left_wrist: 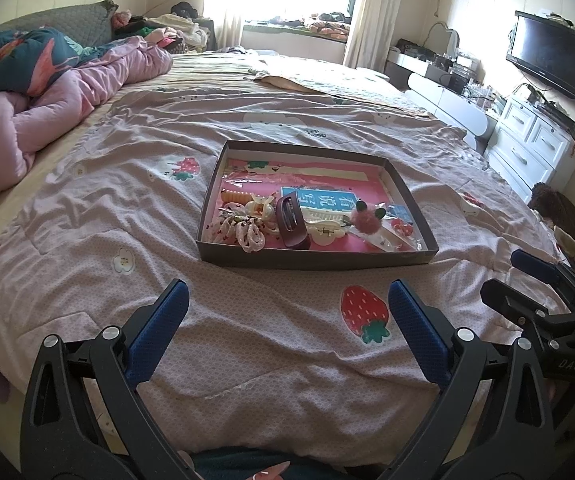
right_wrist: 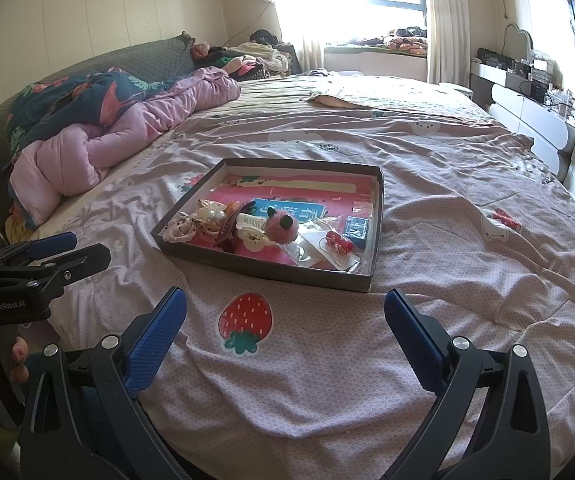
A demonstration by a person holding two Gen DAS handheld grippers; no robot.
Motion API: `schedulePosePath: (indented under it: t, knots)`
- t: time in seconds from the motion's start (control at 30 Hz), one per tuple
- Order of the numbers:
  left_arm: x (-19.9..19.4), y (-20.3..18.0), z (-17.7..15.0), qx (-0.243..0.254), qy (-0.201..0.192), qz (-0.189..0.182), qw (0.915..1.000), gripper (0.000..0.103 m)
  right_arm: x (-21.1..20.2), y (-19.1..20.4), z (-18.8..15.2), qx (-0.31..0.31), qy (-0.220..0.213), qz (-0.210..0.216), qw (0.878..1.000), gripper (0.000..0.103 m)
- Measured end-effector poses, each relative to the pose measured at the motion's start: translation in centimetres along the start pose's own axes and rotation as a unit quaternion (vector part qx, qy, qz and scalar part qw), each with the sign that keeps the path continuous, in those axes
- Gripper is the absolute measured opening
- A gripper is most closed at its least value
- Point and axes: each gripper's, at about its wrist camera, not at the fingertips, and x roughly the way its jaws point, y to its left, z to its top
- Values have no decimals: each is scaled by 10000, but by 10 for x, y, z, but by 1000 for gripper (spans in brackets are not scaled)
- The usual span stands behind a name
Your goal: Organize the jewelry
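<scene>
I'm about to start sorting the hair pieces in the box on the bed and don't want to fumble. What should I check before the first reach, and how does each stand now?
1. Left gripper open and empty: ok.
2. Right gripper open and empty: ok.
3. Box lying flat on the bedspread, open side up: ok.
4. Way from both grippers to the box free of obstacles: ok.
5. Items apart enough for a single pick: not ok; the brown claw clip, scrunchie and pink pompom crowd the near side, some overlapping.
6. A separate spot for sorted pieces: cannot tell.
</scene>
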Motion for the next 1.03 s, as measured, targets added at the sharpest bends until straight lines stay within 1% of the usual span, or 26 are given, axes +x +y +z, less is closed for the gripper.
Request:
schedulePosePath:
  t: [0.37, 0.5, 0.57, 0.63, 0.7, 0.77, 0.8, 0.87, 0.93, 0.97, 1.03]
  knots:
    - [1, -1, -3, 35, -39, -58, 10000, 92, 0, 0, 0, -3, -7, -2, 10000, 96]
    - [4, 0, -6, 82, 37, 85, 9999, 92, 0, 0, 0, 9, 1, 3, 10000, 96]
    - [5, 0, -8, 76, 59, 61, 9999, 92, 0, 0, 0, 12, 3, 2, 10000, 96]
    - [6, 3, -8, -1, 36, 6, 10000, 92, 0, -2, 0, 18, -6, -22, 10000, 96]
    - [9, 8, -8, -104, 63, 45, 9999, 92, 0, -6, 1, 61, -16, -57, 10000, 96]
    - [18, 21, -5, -267, 150, 174, 9994, 92, 3, -16, 1, 179, -9, -88, 9998, 96]
    - [26, 33, -2, -389, 186, 293, 9986, 92, 7, -25, 2, 288, 1, -140, 9995, 96]
    - [39, 55, 4, -585, 300, 516, 9965, 92, 19, -52, 5, 476, -15, -444, 9979, 96]
    - [52, 86, 13, -821, 332, 880, 9922, 92, 34, -84, 9, 687, 4, -900, 9936, 96]
    - [59, 103, 18, -916, 310, 1126, 9889, 92, 43, -99, 10, 764, 20, -1101, 9910, 96]
    - [77, 138, 30, -1044, 333, 1538, 9820, 92, 68, -150, 15, 1066, 190, -1731, 9789, 96]
